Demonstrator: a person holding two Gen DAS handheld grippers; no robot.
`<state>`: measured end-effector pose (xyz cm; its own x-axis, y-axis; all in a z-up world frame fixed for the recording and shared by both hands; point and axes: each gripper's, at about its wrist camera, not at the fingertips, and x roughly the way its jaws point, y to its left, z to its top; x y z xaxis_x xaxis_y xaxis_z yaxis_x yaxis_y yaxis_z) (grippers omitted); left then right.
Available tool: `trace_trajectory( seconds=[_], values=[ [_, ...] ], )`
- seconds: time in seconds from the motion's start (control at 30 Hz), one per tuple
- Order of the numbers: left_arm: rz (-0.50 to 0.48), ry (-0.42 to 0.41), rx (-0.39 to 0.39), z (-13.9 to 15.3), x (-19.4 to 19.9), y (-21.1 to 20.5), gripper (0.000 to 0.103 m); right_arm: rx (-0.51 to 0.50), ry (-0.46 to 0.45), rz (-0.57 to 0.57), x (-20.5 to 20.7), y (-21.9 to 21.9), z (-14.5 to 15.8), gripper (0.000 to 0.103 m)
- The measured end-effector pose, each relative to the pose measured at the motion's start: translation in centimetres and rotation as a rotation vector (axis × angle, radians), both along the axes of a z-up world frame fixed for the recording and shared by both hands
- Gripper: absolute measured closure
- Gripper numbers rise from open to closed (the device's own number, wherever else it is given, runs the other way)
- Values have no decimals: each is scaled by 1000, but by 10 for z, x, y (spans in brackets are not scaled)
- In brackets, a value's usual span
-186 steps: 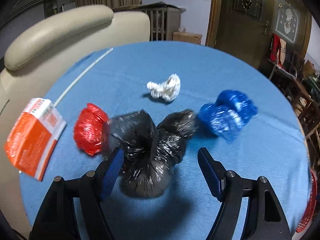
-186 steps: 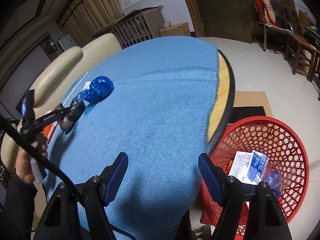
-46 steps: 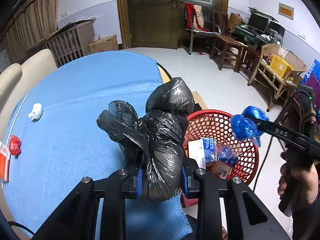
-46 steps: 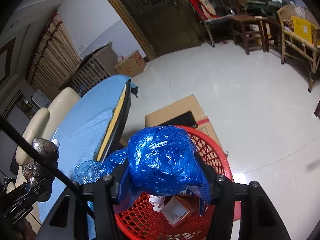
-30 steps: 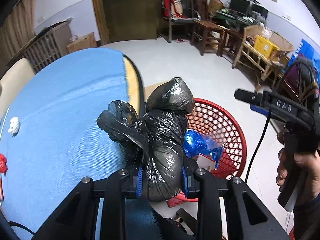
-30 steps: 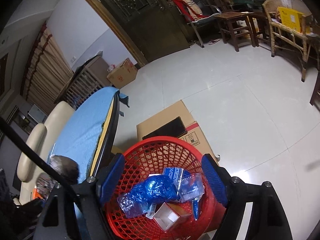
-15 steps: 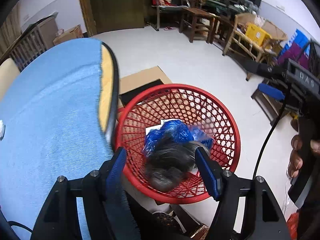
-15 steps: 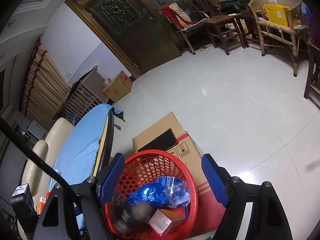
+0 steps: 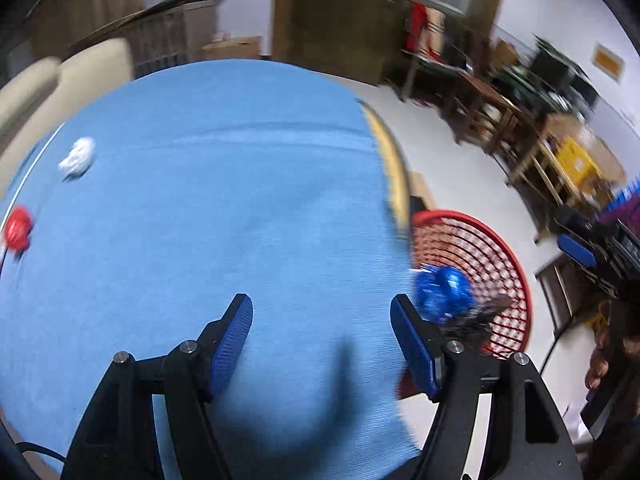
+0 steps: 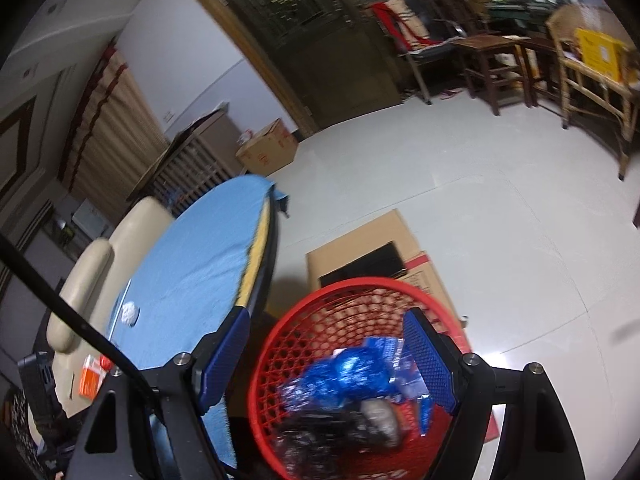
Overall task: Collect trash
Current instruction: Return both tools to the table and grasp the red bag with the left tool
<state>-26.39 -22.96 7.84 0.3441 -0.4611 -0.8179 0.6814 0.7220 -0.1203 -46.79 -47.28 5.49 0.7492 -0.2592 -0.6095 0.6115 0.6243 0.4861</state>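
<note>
The left gripper (image 9: 322, 336) stands open and empty above the blue-covered bench (image 9: 224, 200). The right gripper (image 10: 326, 354) is likewise open and empty, above the red mesh basket (image 10: 280, 344) on the floor beside the bench. The basket contains a blue bag (image 10: 352, 372) and a black bag (image 10: 320, 432). A white paper wad (image 9: 78, 157) and a red bag (image 9: 17, 230) lie on the bench.

The blue table top (image 9: 208, 216) lies bare across its middle; only a white paper wad (image 9: 78, 158) and a red wad (image 9: 17, 233) sit near its far left edge. The red basket (image 10: 280, 340) stands just beside the table rim, its mouth uncovered, with a cardboard box (image 10: 372, 248) behind it.
</note>
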Motion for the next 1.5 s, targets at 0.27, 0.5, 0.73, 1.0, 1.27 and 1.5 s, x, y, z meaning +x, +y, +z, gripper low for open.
trace_trajectory(
  seconds=[0.27, 0.5, 0.73, 1.0, 1.27, 1.5],
  values=[
    [240, 34, -25, -17, 49, 91, 30, -44, 44, 141, 61, 49, 9, 21],
    [427, 56, -24, -32, 90, 168, 30, -76, 103, 307, 125, 107, 4, 21],
    [512, 14, -10, -29, 143, 208, 29, -105, 166, 460, 180, 163, -8, 21],
    [590, -47, -3, -18, 232, 223, 29, -122, 217, 535, 210, 188, -15, 21],
    [652, -20, 34, -34, 285, 217, 29, -107, 254, 542, 235, 186, -22, 21],
    [621, -23, 50, -52, 290, 218, 66, -126, 261, 588, 267, 196, -19, 21]
  ],
)
